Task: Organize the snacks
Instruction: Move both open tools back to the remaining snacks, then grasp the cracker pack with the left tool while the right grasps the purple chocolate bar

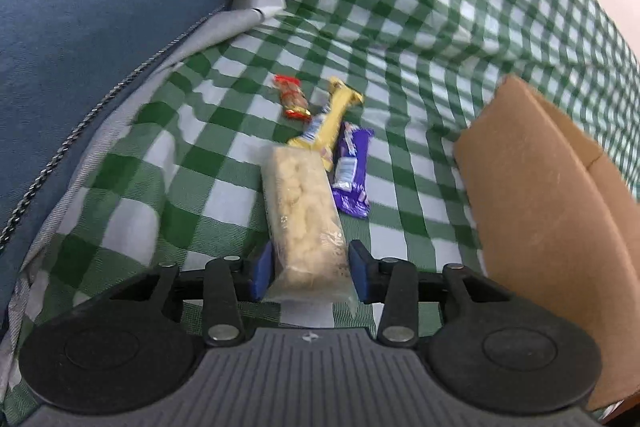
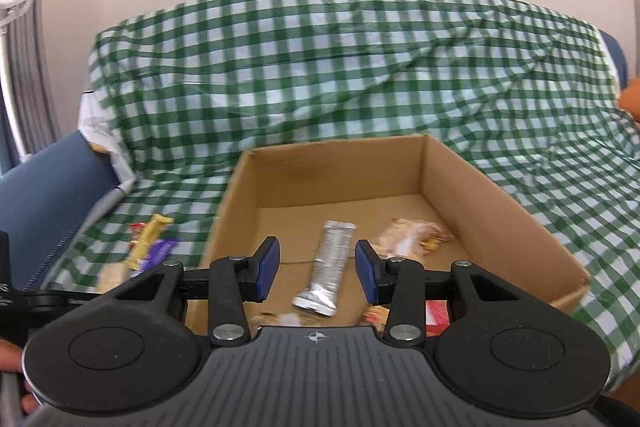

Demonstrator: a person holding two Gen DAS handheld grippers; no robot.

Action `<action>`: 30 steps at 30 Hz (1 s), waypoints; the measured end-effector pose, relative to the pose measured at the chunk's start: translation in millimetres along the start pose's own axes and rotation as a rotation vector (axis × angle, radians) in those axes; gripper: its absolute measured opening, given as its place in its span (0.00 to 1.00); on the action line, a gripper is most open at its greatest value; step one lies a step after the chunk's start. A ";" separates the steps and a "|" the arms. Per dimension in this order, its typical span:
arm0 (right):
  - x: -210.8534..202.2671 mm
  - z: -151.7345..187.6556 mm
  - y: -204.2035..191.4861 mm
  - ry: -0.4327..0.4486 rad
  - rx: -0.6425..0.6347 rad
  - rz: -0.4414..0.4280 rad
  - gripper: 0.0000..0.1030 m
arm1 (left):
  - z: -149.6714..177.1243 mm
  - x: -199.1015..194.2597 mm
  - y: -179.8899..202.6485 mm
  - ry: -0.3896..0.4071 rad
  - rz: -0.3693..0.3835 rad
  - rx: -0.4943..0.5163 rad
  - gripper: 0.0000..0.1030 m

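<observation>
In the left wrist view my left gripper [image 1: 310, 269] has its blue pads on both sides of a clear-wrapped puffed rice bar [image 1: 302, 211] that lies on the checked cloth. Beyond it lie a yellow bar [image 1: 330, 121], a purple bar [image 1: 352, 171] and a small red-wrapped snack [image 1: 292, 97]. In the right wrist view my right gripper [image 2: 316, 273] is open and empty above the cardboard box [image 2: 500, 203]. In the box lie a silver bar [image 2: 328, 267], a pale wrapped snack [image 2: 412, 239] and red packets [image 2: 436, 317].
A green-and-white checked cloth [image 1: 400, 7] covers the sofa seat and back. A blue cushion [image 1: 80, 27] with a zip lies on the left. The box wall [image 1: 540, 207] stands close on the right of my left gripper. A white stand [image 2: 12, 27] is at far left.
</observation>
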State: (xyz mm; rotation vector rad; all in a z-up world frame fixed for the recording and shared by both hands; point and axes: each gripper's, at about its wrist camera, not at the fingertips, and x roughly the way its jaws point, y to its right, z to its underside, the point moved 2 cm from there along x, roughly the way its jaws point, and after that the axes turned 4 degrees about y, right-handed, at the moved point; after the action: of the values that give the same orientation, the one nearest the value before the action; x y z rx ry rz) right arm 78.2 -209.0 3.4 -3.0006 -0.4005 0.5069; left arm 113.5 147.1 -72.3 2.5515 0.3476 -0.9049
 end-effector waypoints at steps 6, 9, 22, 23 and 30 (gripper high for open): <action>11.3 -18.5 -62.4 -0.014 -0.044 -0.142 0.43 | -4.8 -6.5 -23.1 -0.014 -0.025 -0.146 0.43; 30.2 -23.1 -100.7 -0.057 -0.049 -0.217 0.43 | -6.0 -6.1 -28.5 -0.023 -0.041 -0.175 0.43; 163.1 2.5 -170.4 -0.379 -0.040 -0.209 0.44 | -8.3 -3.0 -30.7 -0.010 -0.033 -0.187 0.44; 171.5 4.6 -174.1 -0.390 -0.040 -0.205 0.45 | -8.3 -2.8 -31.6 -0.011 -0.029 -0.193 0.44; 220.3 19.0 -191.7 -0.451 -0.067 -0.182 0.50 | -9.0 -1.7 -36.5 -0.016 -0.008 -0.224 0.46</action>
State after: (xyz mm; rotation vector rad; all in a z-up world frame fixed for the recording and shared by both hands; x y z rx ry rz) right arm 226.1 35.0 -61.7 -2.8489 -0.7215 1.1736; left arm 103.9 183.4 -75.6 2.3383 0.4293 -0.8384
